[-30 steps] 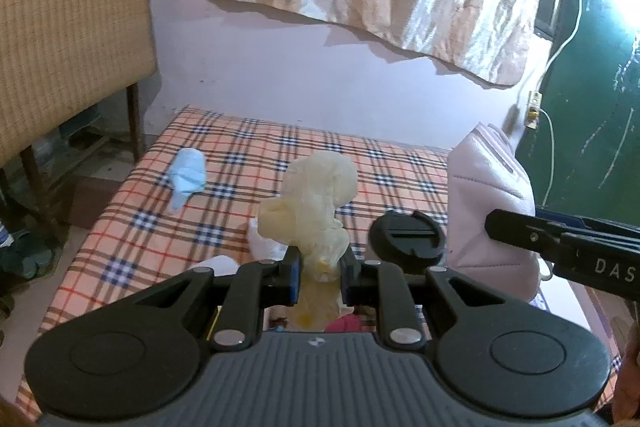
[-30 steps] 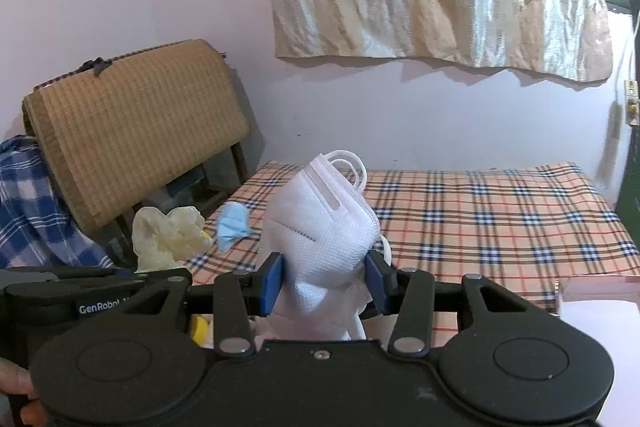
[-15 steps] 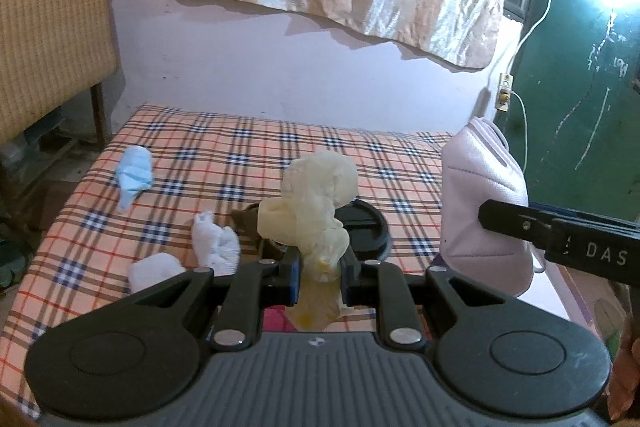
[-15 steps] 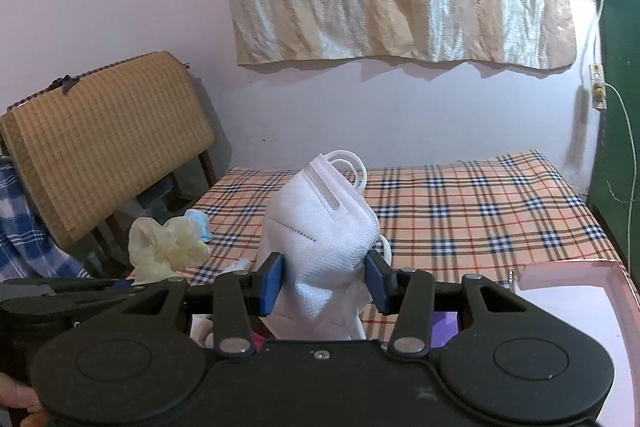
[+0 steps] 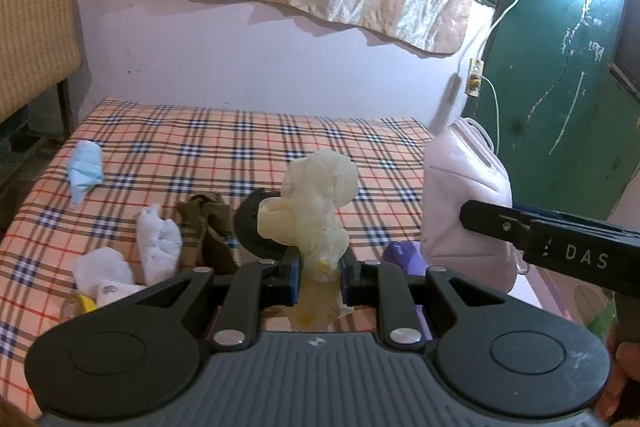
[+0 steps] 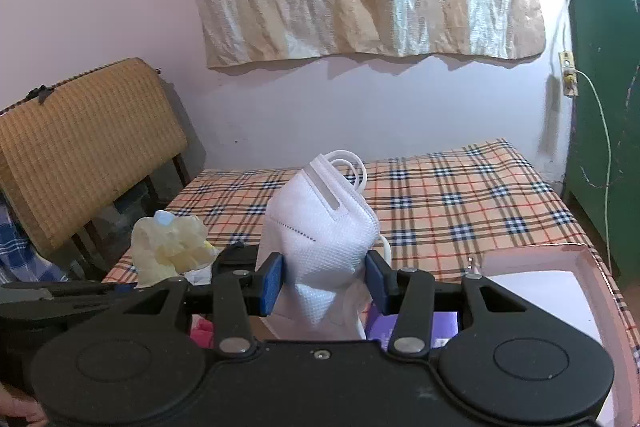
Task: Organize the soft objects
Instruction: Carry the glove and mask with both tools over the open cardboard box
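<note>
Socks lie on bed; mask behind, leftward.

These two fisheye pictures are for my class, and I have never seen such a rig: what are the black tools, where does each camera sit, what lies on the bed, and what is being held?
No robot arm is here: a person holds a two-finger gripper in each hand, and a camera on each looks forward along its fingers.

In the left view, the left gripper is shut on a crumpled pale yellow glove. In the right view, the right gripper is shut on a folded white face mask. Each view also shows the other tool from the side.

On the checked bedcover lie a blue mask, white cloth pieces, a brown cloth and a black round lid. A pinkish box stands at the right.
</note>
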